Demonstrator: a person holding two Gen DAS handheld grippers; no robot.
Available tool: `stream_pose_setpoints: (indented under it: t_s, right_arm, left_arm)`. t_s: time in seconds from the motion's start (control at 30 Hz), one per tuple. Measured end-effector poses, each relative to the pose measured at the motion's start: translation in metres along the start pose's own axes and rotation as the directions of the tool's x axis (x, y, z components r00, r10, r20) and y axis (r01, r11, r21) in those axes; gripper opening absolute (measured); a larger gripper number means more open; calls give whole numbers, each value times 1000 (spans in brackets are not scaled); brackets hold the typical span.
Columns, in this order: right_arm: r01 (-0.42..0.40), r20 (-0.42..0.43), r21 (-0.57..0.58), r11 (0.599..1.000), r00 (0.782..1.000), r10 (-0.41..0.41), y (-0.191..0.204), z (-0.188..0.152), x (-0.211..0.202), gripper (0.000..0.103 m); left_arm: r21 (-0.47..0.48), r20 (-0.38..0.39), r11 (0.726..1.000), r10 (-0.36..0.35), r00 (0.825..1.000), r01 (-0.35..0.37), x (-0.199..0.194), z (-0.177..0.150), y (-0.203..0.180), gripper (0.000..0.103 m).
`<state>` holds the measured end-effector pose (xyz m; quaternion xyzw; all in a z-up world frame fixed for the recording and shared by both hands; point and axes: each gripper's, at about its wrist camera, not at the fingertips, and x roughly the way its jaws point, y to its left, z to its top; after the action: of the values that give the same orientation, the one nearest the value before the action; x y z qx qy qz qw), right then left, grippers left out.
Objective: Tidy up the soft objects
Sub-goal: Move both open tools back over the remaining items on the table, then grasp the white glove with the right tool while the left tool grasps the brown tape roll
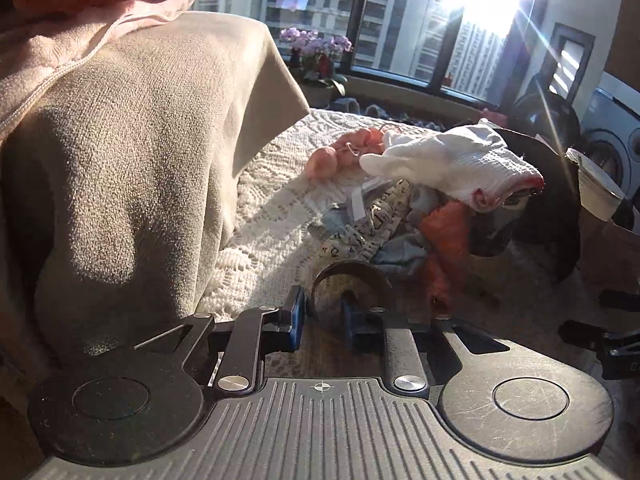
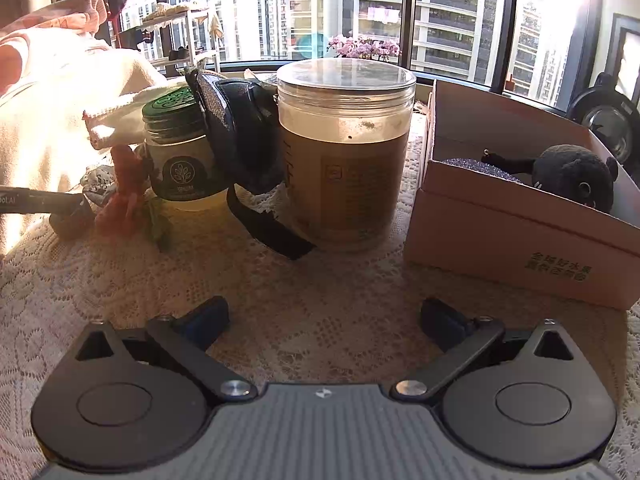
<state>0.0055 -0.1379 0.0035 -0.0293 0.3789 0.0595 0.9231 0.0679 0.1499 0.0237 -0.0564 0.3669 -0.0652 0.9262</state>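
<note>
In the left wrist view my left gripper (image 1: 324,316) is partly closed around a curved brown band (image 1: 346,274) at the near edge of a heap of soft things: a white knit glove (image 1: 452,164), pink pom-poms (image 1: 340,152), printed cloth (image 1: 376,220) and orange fuzzy fabric (image 1: 448,236). A beige towel (image 1: 132,160) hangs at the left. In the right wrist view my right gripper (image 2: 324,320) is open and empty above the lace tablecloth (image 2: 280,280). A black plush toy (image 2: 568,172) lies in a pink cardboard box (image 2: 500,232) at the right.
In the right wrist view a large clear jar (image 2: 346,152), a small green-lidded jar (image 2: 180,148) and a dark strapped mask (image 2: 240,140) stand ahead. White and pink cloth (image 2: 60,120) lies at the left. Windows and potted flowers (image 2: 364,46) are behind.
</note>
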Motion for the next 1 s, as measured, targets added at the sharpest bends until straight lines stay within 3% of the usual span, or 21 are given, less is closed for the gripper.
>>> stream_pose_setpoints:
  t_s: [0.3, 0.37, 0.43, 0.57, 0.73, 0.9, 1.0]
  right_arm:
    - [-4, -26, -30, 1000, 1000, 3, 5, 7, 1, 103]
    - [-38, -29, -69, 997, 999, 36, 11, 14, -3, 89]
    - [-86, 12, -110, 990, 996, 88, 20, 24, -15, 87]
    - [-121, 129, -240, 963, 979, 155, 51, 54, -48, 84]
    - [-194, 82, -243, 951, 972, 219, 80, 118, -47, 70]
    - [-182, -47, -138, 974, 983, 178, 99, 157, -1, 58]
    - [-103, -18, -199, 974, 995, 102, 118, 156, 13, 47]
  left_arm:
    - [-44, 18, 997, -56, 998, 57, -2, -6, 9, 22]
    - [-21, 25, 999, -44, 999, 45, -5, -9, 5, 22]
    - [8, 39, 1000, -24, 999, 24, -10, -15, 1, 22]
    - [2, 63, 1000, -12, 998, 12, -11, -18, 1, 22]
    - [-90, 60, 995, -41, 997, 46, -10, -17, 16, 14]
    - [-149, 83, 986, -62, 995, 74, -11, -20, 24, 12]
    - [-155, 88, 984, -76, 993, 89, -11, -17, 23, 12]
